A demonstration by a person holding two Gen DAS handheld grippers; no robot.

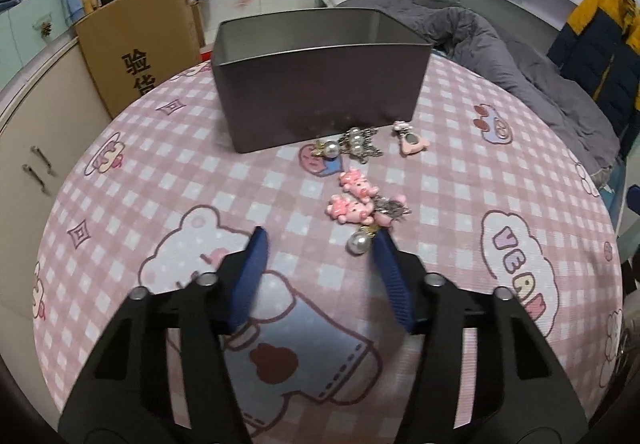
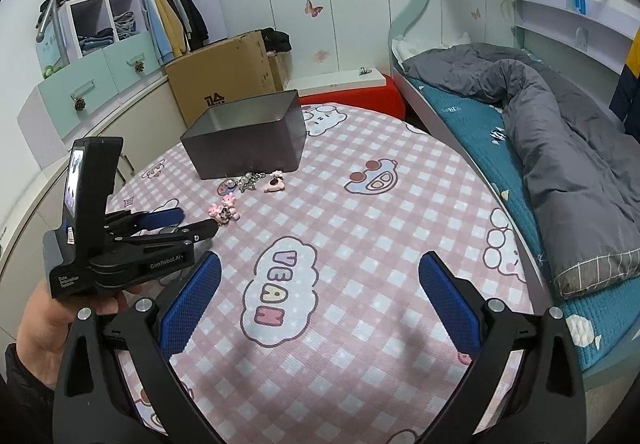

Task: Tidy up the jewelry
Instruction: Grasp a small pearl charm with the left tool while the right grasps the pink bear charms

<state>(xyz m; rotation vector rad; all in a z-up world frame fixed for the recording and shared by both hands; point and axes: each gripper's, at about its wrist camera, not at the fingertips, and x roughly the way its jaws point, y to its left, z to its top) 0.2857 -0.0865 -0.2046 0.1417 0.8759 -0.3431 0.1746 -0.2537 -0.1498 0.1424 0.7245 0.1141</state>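
An open grey metal tin [image 1: 320,84] stands at the far side of the pink checked tablecloth [image 1: 160,172]. In front of it lie a silver pearl brooch [image 1: 358,142], a gold-capped pearl [image 1: 328,149] and a pink clip [image 1: 410,138]. Closer lie pink pig charms [image 1: 354,200] and a pearl drop [image 1: 357,244]. My left gripper [image 1: 320,240] is open low over the cloth; the pearl drop lies just inside its right fingertip [image 1: 382,244], and no pad presses it. My right gripper [image 2: 320,260] is open and empty over the "VEAN" print. In the right wrist view the left gripper [image 2: 192,222] points at the pig charms [image 2: 225,210].
A cardboard box [image 1: 136,44] and a low cabinet [image 1: 40,148] stand left of the table. A bed with a grey duvet [image 2: 560,148] runs along the right. A red stool [image 2: 360,96] sits behind the table. A person's hand [image 2: 44,320] holds the left gripper.
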